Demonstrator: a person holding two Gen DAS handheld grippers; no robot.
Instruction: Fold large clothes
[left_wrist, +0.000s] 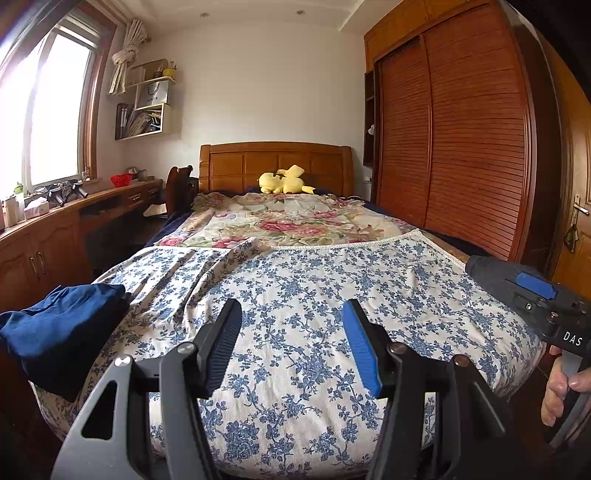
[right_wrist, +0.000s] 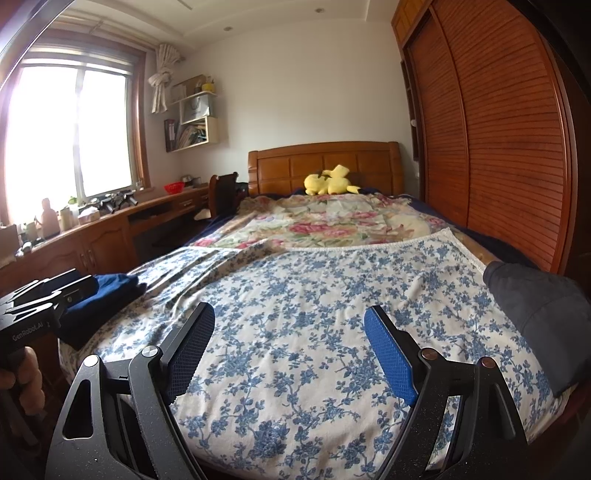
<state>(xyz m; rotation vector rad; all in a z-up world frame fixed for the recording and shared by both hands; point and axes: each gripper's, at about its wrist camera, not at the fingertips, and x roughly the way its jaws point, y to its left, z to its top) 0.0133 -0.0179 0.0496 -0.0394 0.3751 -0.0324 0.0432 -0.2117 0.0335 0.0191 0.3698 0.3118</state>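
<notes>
A folded navy garment (left_wrist: 62, 332) lies at the left foot corner of the bed, on the blue-flowered sheet (left_wrist: 314, 280). It also shows in the right wrist view (right_wrist: 110, 291). A dark grey garment (right_wrist: 539, 314) lies at the bed's right edge. My left gripper (left_wrist: 291, 306) is open over the sheet near the foot of the bed, with nothing between its fingers. My right gripper (right_wrist: 290, 310) is open wider over the same sheet, also with nothing in it. A hand (left_wrist: 561, 387) holds the right gripper's handle.
A pink-flowered quilt (left_wrist: 273, 221) covers the far half of the bed, with a yellow plush toy (left_wrist: 284, 181) by the wooden headboard. A wooden desk (left_wrist: 55, 221) with small items runs along the left under the window. A slatted wardrobe (left_wrist: 461, 147) stands on the right.
</notes>
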